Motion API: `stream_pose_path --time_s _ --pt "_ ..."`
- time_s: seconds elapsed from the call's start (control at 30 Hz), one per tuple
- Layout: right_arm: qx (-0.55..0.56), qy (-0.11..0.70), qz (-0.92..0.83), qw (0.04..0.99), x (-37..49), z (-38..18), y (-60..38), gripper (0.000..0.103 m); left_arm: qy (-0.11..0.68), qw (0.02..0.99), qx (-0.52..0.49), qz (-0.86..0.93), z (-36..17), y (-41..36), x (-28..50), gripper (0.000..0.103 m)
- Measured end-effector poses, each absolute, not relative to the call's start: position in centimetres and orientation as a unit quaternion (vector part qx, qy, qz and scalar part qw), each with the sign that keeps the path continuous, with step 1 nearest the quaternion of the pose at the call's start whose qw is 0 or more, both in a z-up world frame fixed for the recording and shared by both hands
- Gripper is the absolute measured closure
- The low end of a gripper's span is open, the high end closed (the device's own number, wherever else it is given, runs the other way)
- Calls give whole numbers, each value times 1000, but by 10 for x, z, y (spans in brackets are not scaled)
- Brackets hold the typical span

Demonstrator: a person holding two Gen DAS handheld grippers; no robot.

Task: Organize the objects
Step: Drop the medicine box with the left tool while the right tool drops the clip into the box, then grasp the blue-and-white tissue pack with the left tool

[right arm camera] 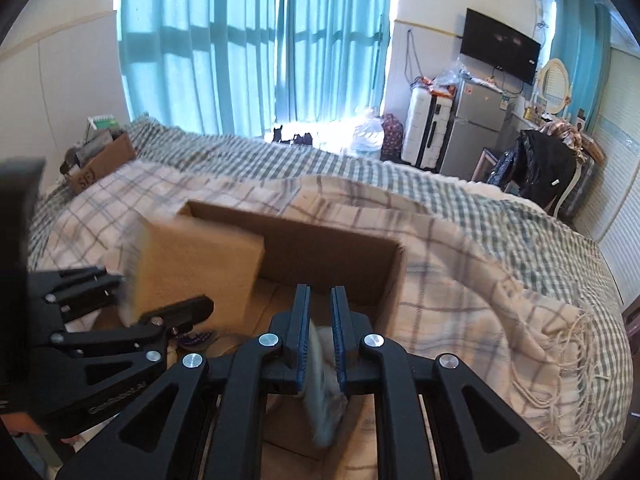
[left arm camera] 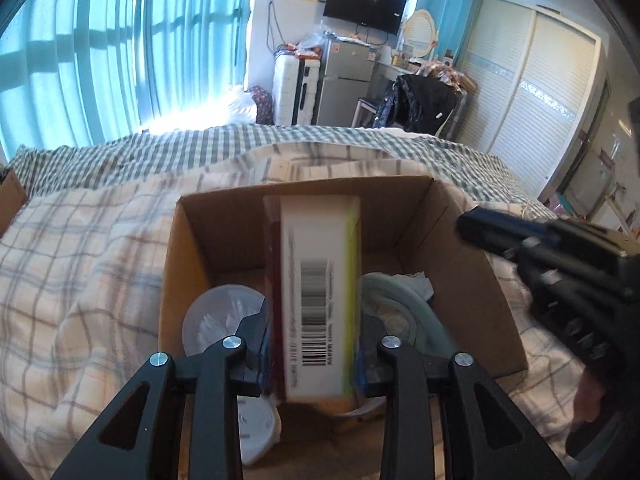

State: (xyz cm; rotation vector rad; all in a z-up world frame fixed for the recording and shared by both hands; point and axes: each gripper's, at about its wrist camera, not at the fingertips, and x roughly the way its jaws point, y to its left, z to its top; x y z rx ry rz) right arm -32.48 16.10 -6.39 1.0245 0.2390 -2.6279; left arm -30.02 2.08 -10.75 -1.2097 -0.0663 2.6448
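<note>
The left hand-held gripper [left arm camera: 316, 356] pinches a barcoded box [left arm camera: 318, 292] upright over the open carton [left arm camera: 472, 280] on the bed [left arm camera: 80, 260]. The right hand-held gripper [right arm camera: 320, 336] is nearly closed around a pale packet [right arm camera: 324, 392], just above the same carton.

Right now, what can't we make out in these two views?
- Left wrist: print on the barcoded box is motion-blurred; the box itself hides the cardboard box floor behind it.
- Right wrist: the item in the right tool is blurred, unidentifiable.
- Right wrist: the left tool is cut off by the frame edge.
</note>
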Motion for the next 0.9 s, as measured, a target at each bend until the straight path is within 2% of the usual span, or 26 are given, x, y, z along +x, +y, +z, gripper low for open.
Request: stream_pose_path --time_s 0.03,0.07,0.1,0.13,0.2,0.27,0.33,0.4,0.5,0.6,0.67,0.9 --pt "353 81 -919 153 -320 -58 164 86 -22 114 -414 903 -105 21 -298 51" --pt "349 81 -921 150 -316 -52 167 82 -22 113 -412 904 -100 21 -293 42" --pt "344 81 -924 147 -309 -45 169 74 -21 113 -410 905 -96 21 -288 42" --pt "340 81 -926 144 -301 -37 173 71 -20 113 -406 907 -89 21 -282 42" --pt "334 81 -929 139 -288 -22 179 71 -20 114 -401 909 -76 19 -267 36" --pt "325 80 -932 138 -272 -6 183 70 -20 104 -394 913 -62 16 -253 24" --pt "318 80 -935 135 -252 8 189 60 -20 91 -382 919 -49 10 -234 19" --pt "313 84 -936 133 -234 17 193 51 -21 87 -375 923 -40 5 -221 17" --pt "310 83 -937 136 -209 23 200 46 -22 76 -371 925 -35 -3 -202 11" --pt "313 77 -937 138 -192 14 205 35 -20 65 -369 927 -42 -11 -187 6" --pt "319 75 -935 137 -186 2 206 34 -18 55 -374 926 -52 -15 -182 3" --pt "354 49 -922 147 -190 -63 207 31 -41 39 -414 909 -120 -28 -173 3"
